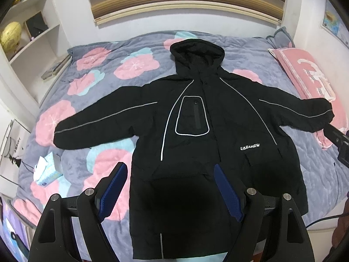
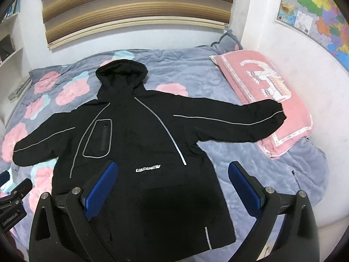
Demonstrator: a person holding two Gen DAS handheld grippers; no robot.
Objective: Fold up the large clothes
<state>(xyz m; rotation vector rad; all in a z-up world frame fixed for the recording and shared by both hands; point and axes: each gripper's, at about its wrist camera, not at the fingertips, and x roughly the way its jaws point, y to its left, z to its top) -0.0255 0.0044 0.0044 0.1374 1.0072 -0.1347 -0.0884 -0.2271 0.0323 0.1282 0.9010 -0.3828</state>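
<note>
Black hooded jacket point(image 1: 196, 118) lay flat, front up, on floral quilt point(image 1: 104, 65), hood toward 12 o'clock. Chest lettering partly legible, ending "ANEW". Left gripper point(image 1: 170, 187) and right gripper point(image 2: 172, 187) hovered over hem, both wide open, empty.

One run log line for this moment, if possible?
stage: before first fold | jacket: flat on bed, sleeves spread, right cuff on pink pillow | left gripper: open, empty | right gripper: open, empty
</note>
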